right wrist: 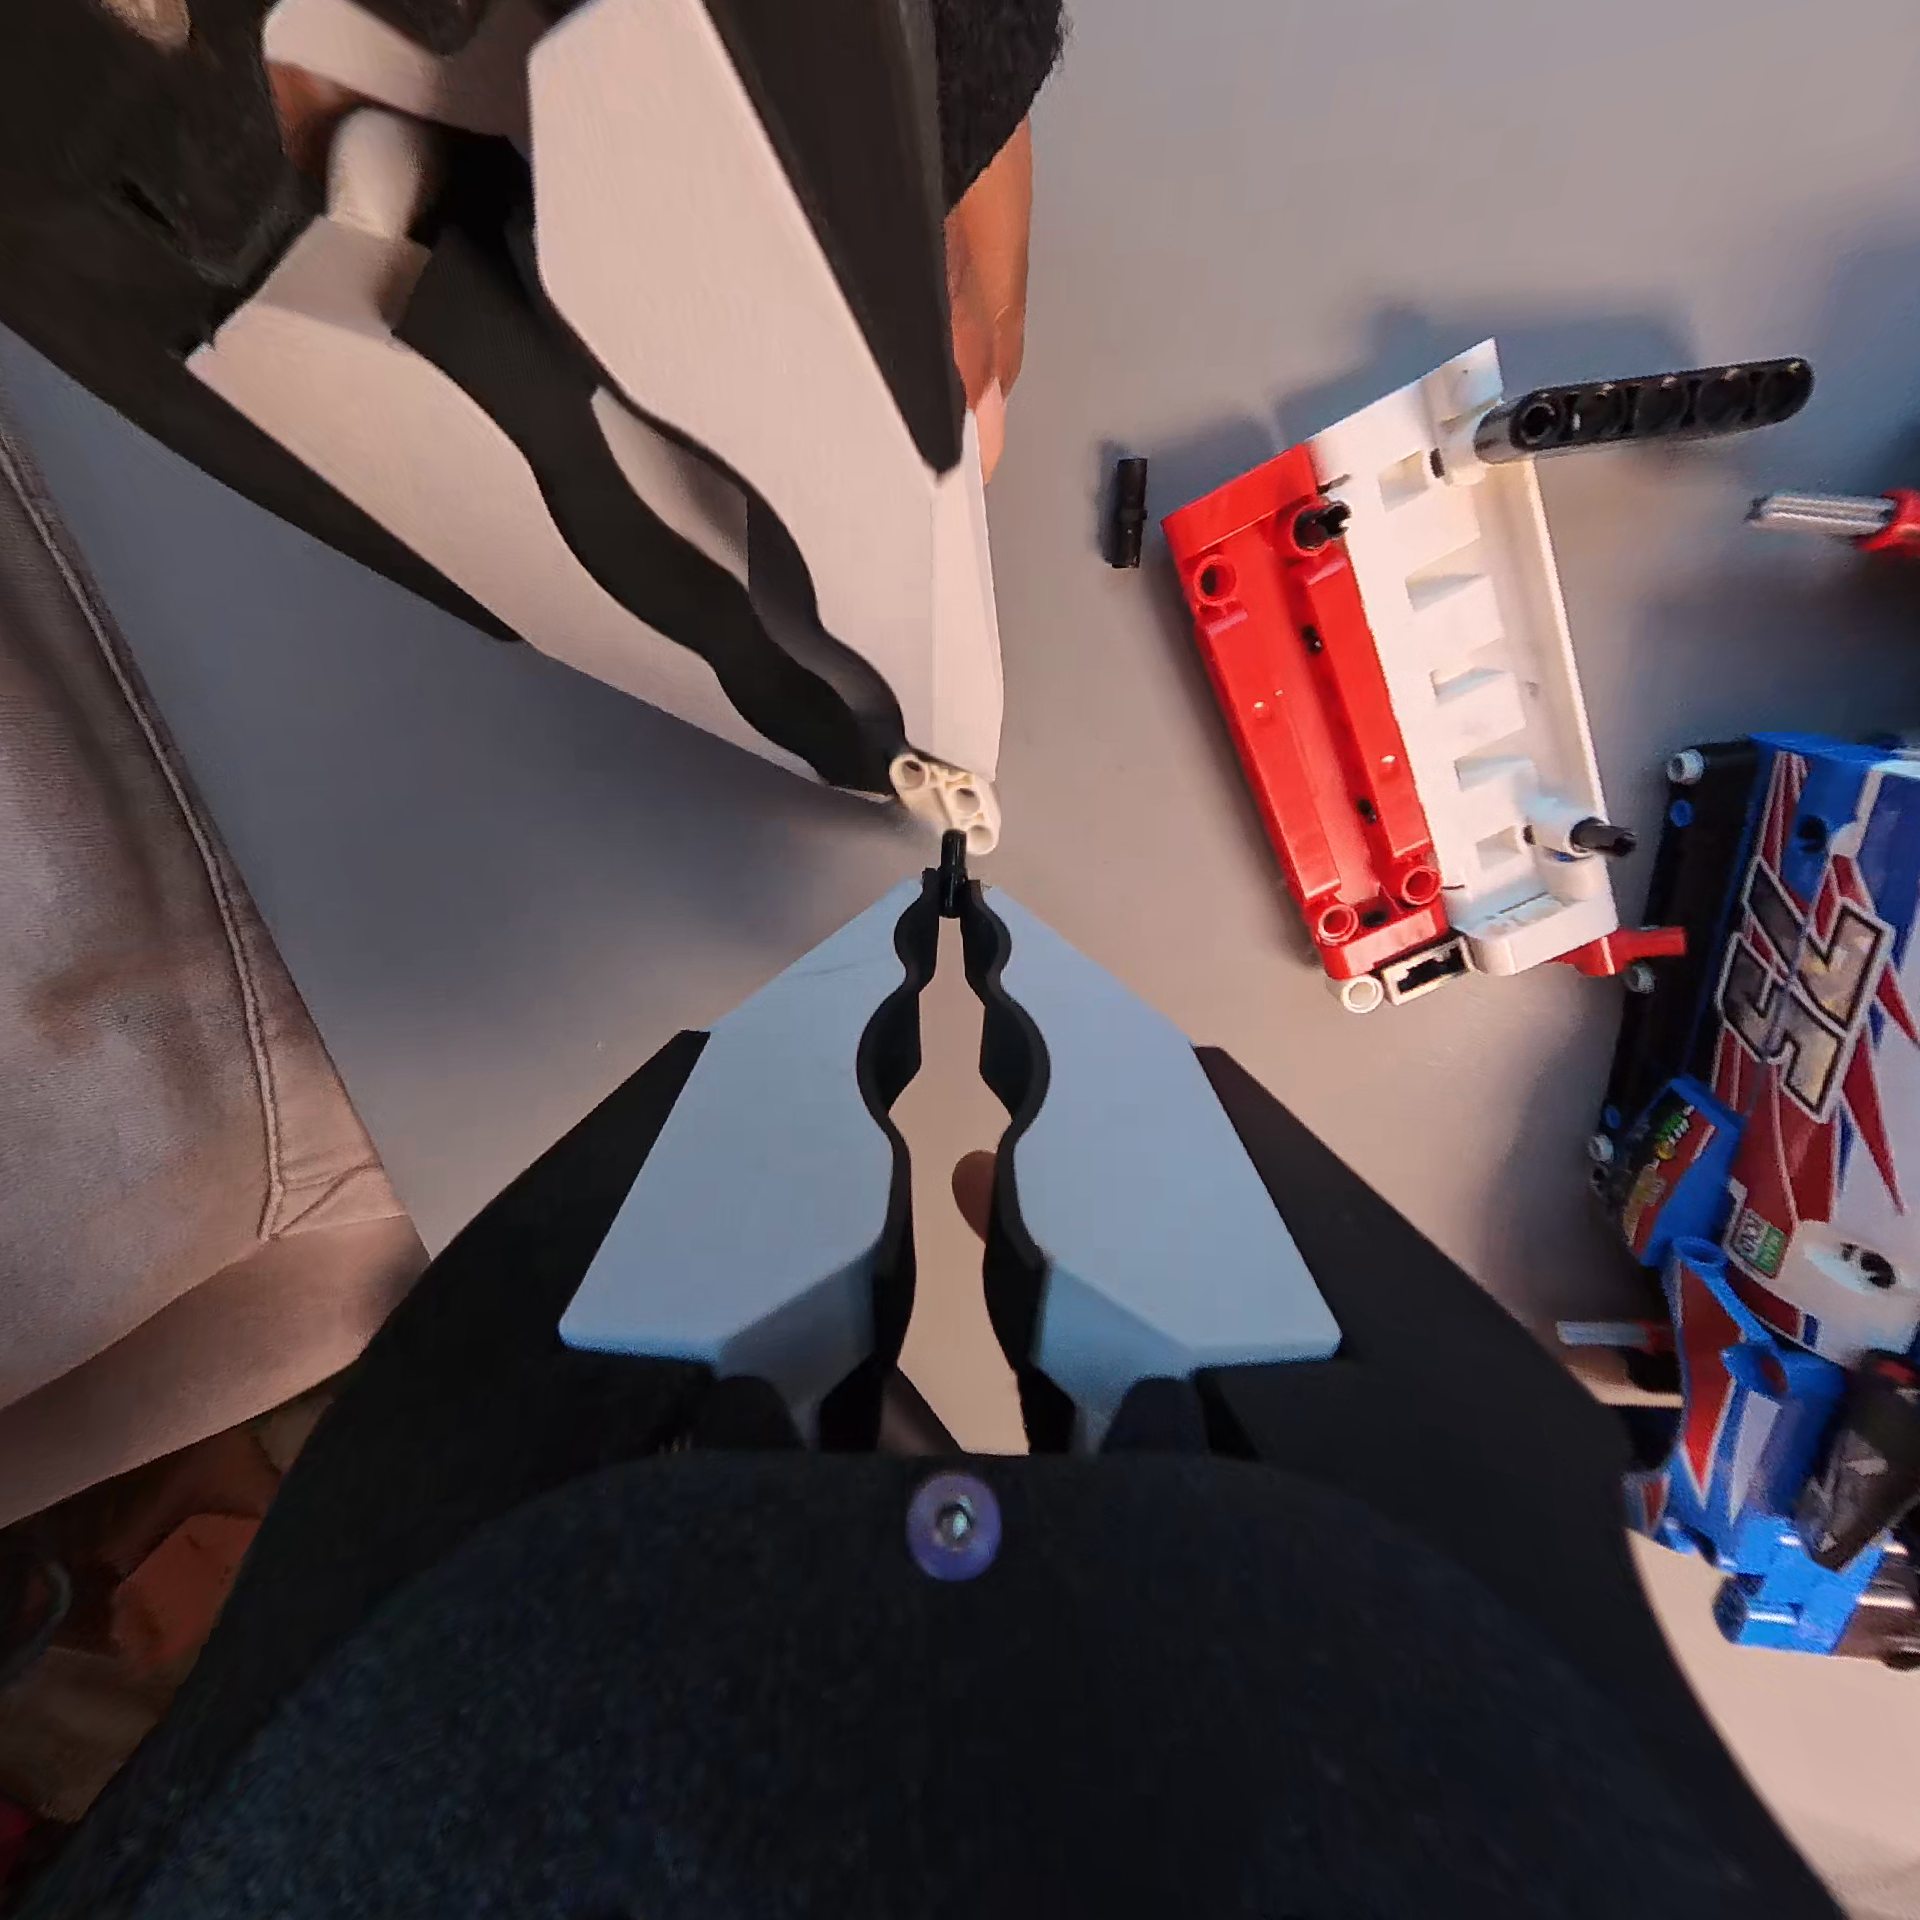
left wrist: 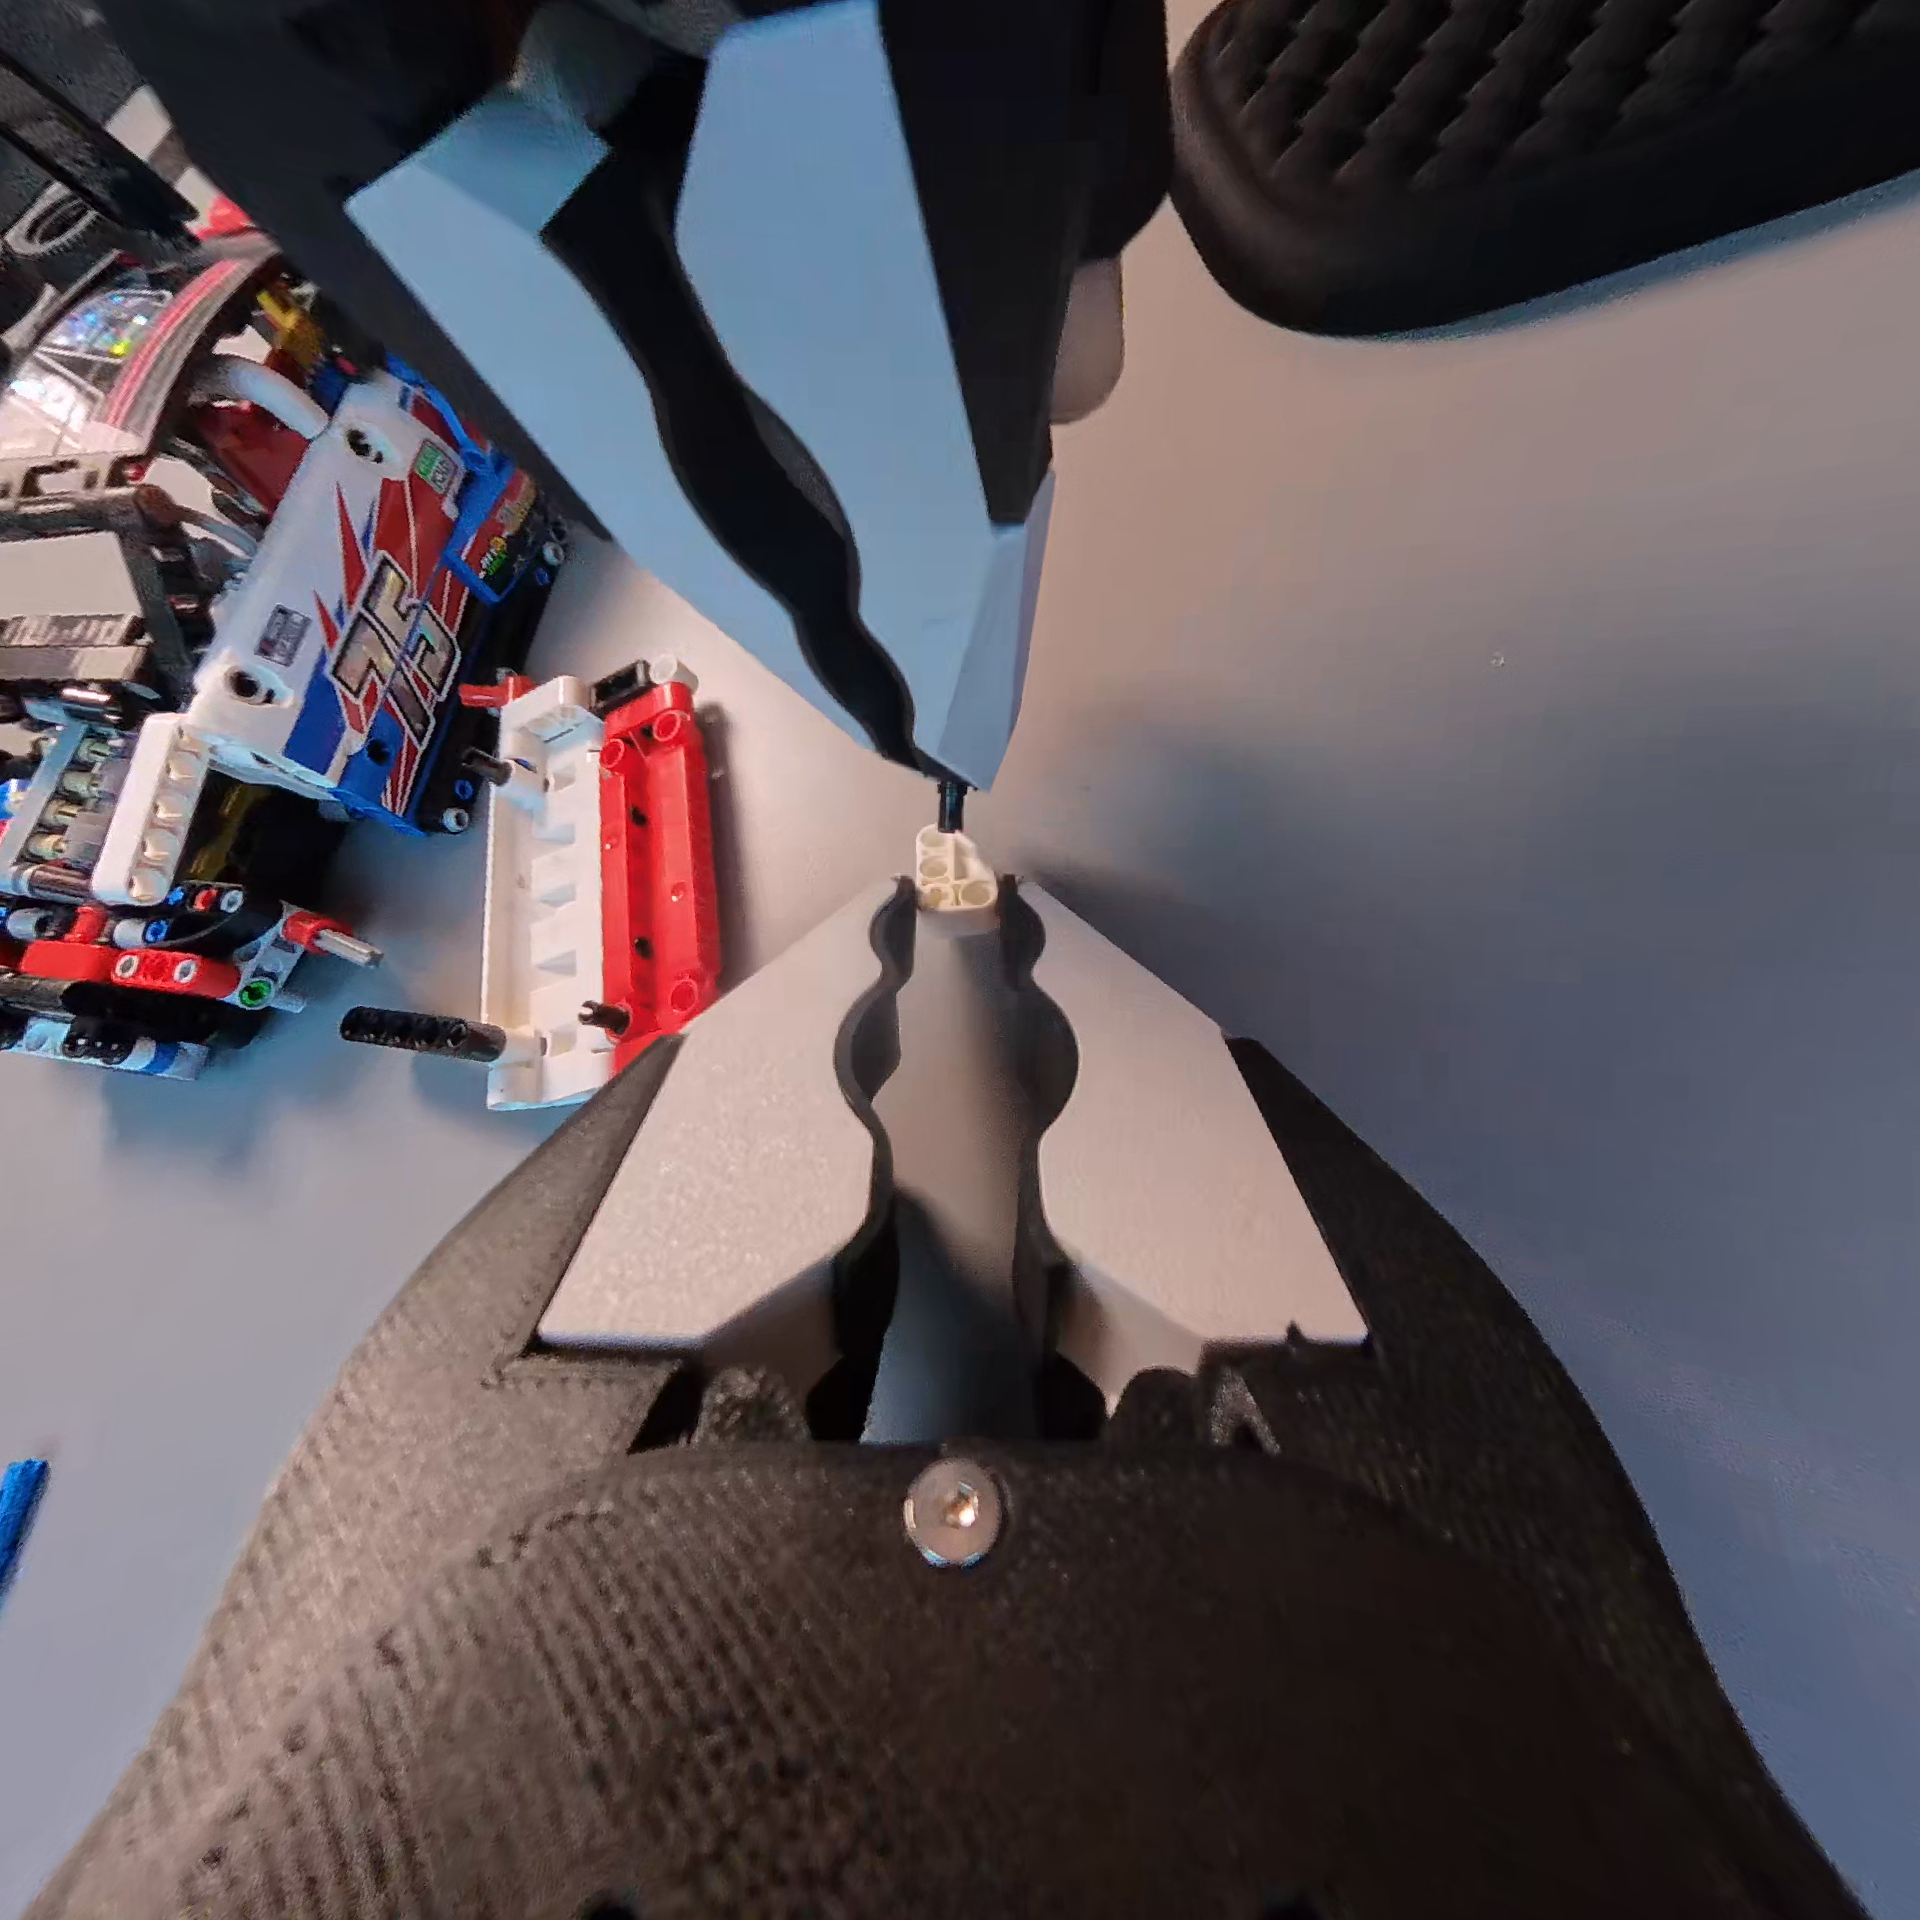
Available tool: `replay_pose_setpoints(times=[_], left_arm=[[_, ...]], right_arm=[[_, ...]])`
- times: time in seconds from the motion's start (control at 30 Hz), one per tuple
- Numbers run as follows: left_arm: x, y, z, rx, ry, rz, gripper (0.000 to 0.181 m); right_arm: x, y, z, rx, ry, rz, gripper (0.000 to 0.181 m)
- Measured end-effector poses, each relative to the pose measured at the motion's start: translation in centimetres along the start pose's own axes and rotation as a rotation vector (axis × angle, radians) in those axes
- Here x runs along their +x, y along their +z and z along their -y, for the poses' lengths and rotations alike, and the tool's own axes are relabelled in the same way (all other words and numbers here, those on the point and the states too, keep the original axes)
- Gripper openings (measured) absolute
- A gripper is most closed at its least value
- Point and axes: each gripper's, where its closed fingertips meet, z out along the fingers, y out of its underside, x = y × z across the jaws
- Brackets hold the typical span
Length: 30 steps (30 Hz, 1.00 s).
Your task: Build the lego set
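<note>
Claws meet tip to tip above the grey surface [left wrist: 1455, 831]. Left claw [left wrist: 958, 891] is clenched on a small white plastic connector with round holes [left wrist: 951, 858], holes turned toward the right claw [right wrist: 948, 891], which pinches a short black plastic pin [right wrist: 949, 862] by its rear so the free end can enter a hole. The red-and-white panel assembly [right wrist: 1392, 675] and the blue, white and red race truck [right wrist: 1787, 1143] lie aside, well apart.

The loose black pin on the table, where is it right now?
In the right wrist view the loose black pin lies on the grey table, upper centre, just left of the red and white panel and right of the left gripper.
</note>
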Motion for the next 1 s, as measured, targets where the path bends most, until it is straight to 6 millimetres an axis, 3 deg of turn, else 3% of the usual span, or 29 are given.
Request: replay_pose_setpoints(times=[0.2,0.6,1.0], left_arm=[[-0.1,-0.9,1.5,0.089,0.004,-0.002,0.01],[-0.3,-1.8,2.4,0.141,0.036,0.029,0.002],[-0.2,-3.7,5.0,0.338,-0.132,-0.093,0.001]], right_arm=[[-1.3,-1.1,0.9,0.149,-0.015,0.032,0.001],[-1.5,-2.9,2.5,0.425,-0.089,-0.056,0.001],[-2.5,-6.1,3.3,0.791,-0.122,-0.069,0.002]])
